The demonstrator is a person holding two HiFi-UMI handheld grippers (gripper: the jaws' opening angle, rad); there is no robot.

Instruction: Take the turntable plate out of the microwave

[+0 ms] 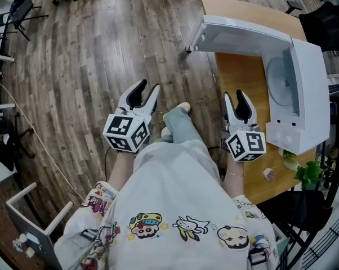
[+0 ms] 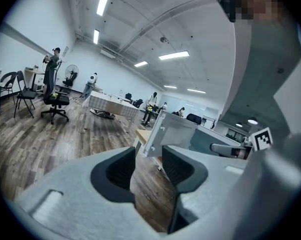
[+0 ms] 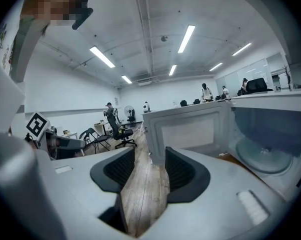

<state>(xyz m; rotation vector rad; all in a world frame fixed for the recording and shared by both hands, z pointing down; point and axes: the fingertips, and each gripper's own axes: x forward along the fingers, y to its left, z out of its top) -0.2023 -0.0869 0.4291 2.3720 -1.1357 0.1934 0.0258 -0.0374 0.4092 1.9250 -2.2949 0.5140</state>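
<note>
jaws of both grippers stand wide apart, nothing between them: the left gripper (image 1: 148,87) over the floor (image 1: 90,66), the right gripper (image 1: 233,94) at the desk (image 1: 242,77) edge. this looks like the approach (door (image 1: 237,35) already open). next comes a reach into the microwave (image 1: 307,89) for the turntable plate (image 3: 263,156), still seated inside. only the right gripper view shows it lying flat; the left gripper view catches just the door.
</note>
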